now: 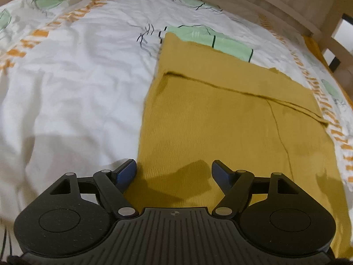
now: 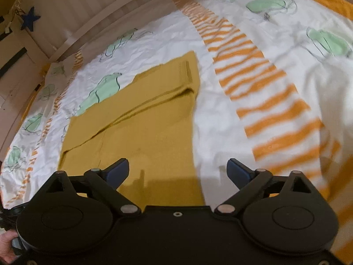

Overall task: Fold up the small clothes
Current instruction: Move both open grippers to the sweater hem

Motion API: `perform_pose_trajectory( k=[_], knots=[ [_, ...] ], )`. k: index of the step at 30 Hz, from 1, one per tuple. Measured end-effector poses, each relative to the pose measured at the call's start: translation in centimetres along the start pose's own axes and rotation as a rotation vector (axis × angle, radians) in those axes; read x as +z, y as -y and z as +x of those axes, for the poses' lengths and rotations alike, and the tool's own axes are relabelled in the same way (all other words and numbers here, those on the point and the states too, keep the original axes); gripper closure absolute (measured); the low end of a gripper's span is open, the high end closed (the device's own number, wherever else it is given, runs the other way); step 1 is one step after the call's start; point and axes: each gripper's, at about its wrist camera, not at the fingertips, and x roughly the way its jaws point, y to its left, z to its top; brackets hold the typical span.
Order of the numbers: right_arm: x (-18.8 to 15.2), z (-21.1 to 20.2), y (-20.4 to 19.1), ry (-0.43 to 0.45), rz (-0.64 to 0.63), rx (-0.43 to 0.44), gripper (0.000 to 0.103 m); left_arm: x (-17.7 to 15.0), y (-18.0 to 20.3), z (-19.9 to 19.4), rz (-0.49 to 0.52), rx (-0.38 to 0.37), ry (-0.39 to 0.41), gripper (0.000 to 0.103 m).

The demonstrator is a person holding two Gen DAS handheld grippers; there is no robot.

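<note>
A mustard-yellow ribbed knit garment [image 1: 231, 121] lies flat on the bed, partly folded: one layer is turned over along a straight crease that runs across it, and a thin seam line runs down the lower layer. In the right wrist view the same garment [image 2: 141, 119] reaches toward the bed's far edge, where a pale wooden slatted bed frame [image 2: 72, 11] rises. No label, brand or writing can be read on the cloth. Beneath it is a white crumpled bed cover printed with orange stripes and pale green shapes outlined in black [image 1: 72, 70]. The left claw [image 1: 174, 172] is spread wide and holds nothing; its blue-padded fingers [image 1: 126, 171] hang over the garment's near left edge. The right claw [image 2: 178, 172] is also spread wide and empty, straddling the garment's near right edge. A dark blue star [image 2: 29, 19] hangs beyond the frame. Part of a hand [image 2: 6, 246] shows at the lower left corner.
</note>
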Motion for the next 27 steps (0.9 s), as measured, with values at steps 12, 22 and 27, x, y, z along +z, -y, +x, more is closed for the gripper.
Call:
perform_pose_trajectory(
  k=[12,22,27],
  knots=[
    [-4.1,-2.5,1.5,-0.124,0.041,0.047,0.006,-4.4,-1.4,-4.4,-0.005,-0.028,-0.067,0.03],
    [-6.0,-3.8,1.4,-0.163,0.017,0.115,0.005,-7.3,-2.0,-6.2,0.03,-0.051,-0.116,0.029],
    [-6.6,-4.1,1.6,-0.154,-0.001,0.146,0.004,-7.8,-1.6,-5.8,0.068,-0.035,-0.126,0.029]
  ],
)
